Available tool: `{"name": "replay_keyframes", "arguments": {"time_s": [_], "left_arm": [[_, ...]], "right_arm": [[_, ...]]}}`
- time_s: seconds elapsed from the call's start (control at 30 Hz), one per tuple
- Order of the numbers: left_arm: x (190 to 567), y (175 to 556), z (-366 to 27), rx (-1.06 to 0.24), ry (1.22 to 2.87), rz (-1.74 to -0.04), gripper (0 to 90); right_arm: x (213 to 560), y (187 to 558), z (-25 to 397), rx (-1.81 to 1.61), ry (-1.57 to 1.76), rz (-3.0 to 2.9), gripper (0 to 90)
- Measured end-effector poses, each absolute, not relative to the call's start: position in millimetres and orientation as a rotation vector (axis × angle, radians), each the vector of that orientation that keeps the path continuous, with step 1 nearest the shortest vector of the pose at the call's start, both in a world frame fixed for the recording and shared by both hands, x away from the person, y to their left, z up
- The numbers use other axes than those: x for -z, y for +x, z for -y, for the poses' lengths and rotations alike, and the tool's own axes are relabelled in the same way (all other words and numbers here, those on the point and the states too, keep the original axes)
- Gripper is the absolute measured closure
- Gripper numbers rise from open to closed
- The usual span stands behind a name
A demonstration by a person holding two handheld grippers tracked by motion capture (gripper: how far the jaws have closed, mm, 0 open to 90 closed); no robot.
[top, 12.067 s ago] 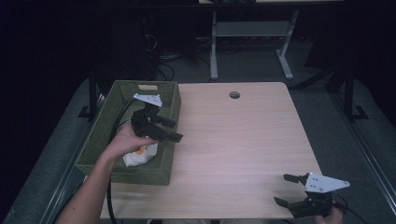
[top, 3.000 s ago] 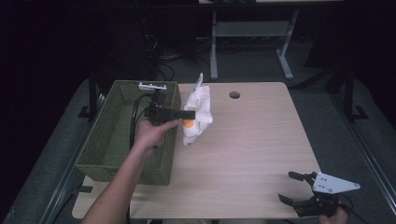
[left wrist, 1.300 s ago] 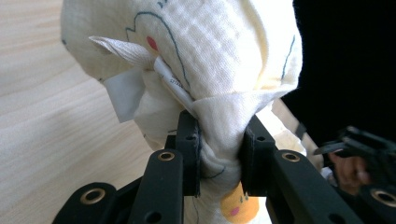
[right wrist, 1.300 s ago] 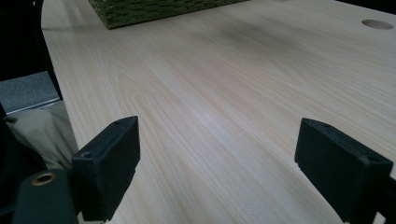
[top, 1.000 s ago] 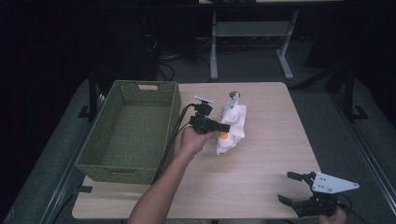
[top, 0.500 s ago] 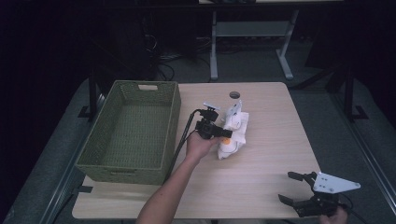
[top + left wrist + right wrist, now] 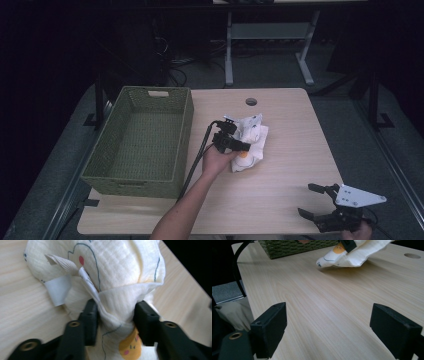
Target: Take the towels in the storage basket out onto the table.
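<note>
High view: left tool [image 7: 243,146] pinching white cloth [image 7: 252,140] on table [image 7: 280,190]; right tool [image 7: 314,200] wide apart.

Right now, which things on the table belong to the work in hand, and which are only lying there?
In the work:
- white cloth, bunched, lying on the table
- left gripper, shut on a fold of the cloth
- green basket, beside the cloth

Lying about:
- right gripper, open, at the near edge
- wooden table, with its round hole

room dark | grey floor [image 7: 345,120] | wooden table [image 7: 285,200] | metal stand [image 7: 265,35]
</note>
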State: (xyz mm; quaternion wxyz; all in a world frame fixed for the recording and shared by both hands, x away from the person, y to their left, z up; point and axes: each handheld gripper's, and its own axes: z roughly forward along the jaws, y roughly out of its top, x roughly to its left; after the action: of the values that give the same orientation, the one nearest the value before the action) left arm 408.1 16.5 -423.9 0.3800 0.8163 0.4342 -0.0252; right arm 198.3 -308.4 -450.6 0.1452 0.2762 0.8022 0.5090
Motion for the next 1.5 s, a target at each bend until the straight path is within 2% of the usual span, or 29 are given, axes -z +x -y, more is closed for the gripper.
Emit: {"name": "replay_keyframes", "arguments": {"time_s": [0.07, 0.23, 0.5, 0.73, 0.97, 1.5], "left_arm": [[424, 407, -18, 0.042, 2.06, -1.11, 47.0], [419, 399, -23, 0.025, 2.019, -1.079, 42.4], [413, 389, -29, 0.024, 1.996, -1.033, 39.8], [411, 374, -35, -0.048, 2.037, -0.958, 34.6], [412, 358, -44, -0.061, 2.054, -0.922, 28.9], [424, 335, -64, -0.061, 2.009, -0.913, 25.1]], "right_arm": [[451, 198, 309, -1.467, 0.799, -2.312, 13.8], [451, 199, 308, -1.463, 0.796, -2.314, 13.8], [451, 199, 308, -1.458, 0.801, -2.315, 13.8], [452, 201, 307, -1.447, 0.809, -2.314, 13.8], [453, 202, 304, -1.445, 0.814, -2.321, 13.8], [459, 204, 301, -1.405, 0.85, -2.34, 13.8]]}}
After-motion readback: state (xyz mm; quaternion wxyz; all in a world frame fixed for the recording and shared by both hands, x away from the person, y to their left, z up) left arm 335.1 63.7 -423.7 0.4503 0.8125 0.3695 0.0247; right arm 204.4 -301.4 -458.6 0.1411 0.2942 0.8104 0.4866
